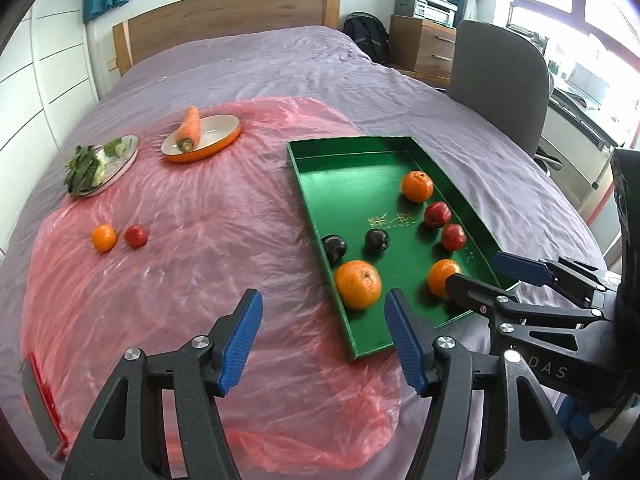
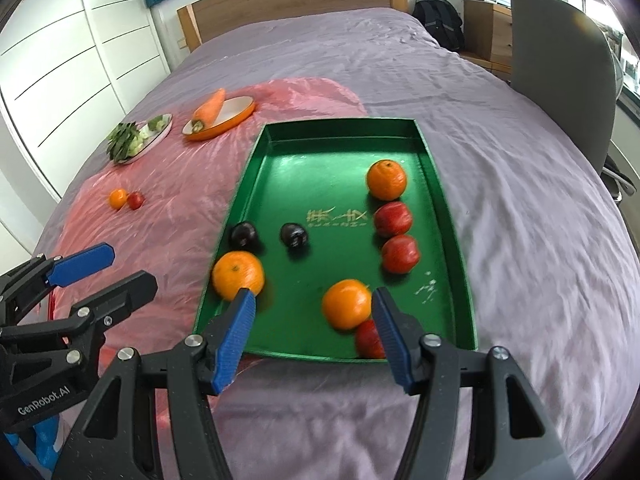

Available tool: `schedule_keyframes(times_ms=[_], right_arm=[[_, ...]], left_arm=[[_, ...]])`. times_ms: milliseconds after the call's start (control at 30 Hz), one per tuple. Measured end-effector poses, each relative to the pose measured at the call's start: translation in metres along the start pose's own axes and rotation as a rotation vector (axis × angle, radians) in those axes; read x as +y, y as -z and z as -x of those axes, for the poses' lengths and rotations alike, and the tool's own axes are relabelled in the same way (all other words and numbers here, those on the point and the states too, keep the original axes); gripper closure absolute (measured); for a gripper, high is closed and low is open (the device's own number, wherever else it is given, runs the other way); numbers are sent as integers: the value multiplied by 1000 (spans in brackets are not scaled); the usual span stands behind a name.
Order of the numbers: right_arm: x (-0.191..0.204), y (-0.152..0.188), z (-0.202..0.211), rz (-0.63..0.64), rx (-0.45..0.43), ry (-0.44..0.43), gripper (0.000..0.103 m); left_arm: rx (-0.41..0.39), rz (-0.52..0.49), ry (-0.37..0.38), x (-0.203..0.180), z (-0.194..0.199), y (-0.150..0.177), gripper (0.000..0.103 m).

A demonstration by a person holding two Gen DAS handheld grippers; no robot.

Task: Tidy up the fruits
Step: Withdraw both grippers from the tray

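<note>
While both grippers — left gripper (image 1: 324,308) and right gripper (image 2: 310,300) — hang spread, pinching nothing:
Green tray (image 2: 256,168) lengthwise toward headboard — holding three oranges (image 2: 387,179), three apples (image 2: 393,219), two plums (image 2: 294,234).

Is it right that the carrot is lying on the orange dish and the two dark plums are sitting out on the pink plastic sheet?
Not quite. The carrot does lie on the orange dish, but the two dark plums sit inside the green tray, not on the pink plastic sheet. The right wrist view shows this clearly. Out on the sheet are only a small orange and a small red fruit.

Both wrist views — angled down, near — share the green tray (image 1: 304,184).
</note>
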State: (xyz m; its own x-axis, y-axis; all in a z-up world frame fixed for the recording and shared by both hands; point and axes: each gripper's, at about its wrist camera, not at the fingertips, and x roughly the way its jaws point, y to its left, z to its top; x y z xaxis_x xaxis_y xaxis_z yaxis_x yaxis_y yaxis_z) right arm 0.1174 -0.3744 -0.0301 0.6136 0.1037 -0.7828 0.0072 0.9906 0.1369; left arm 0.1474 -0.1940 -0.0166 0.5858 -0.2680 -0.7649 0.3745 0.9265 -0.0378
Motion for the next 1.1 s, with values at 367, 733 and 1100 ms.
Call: schedule_keyframes(times_ms=[367, 733, 1100], right_arm=[[35, 7, 6, 45, 11, -17, 0], [58, 14, 7, 77, 33, -21, 0], [101, 8, 5, 146, 31, -60, 0]], left_arm=[[-7, 38, -24, 27, 13, 13, 40], [-3, 74, -39, 54, 21, 28, 30], [-5, 177, -101, 112, 28, 42, 31]])
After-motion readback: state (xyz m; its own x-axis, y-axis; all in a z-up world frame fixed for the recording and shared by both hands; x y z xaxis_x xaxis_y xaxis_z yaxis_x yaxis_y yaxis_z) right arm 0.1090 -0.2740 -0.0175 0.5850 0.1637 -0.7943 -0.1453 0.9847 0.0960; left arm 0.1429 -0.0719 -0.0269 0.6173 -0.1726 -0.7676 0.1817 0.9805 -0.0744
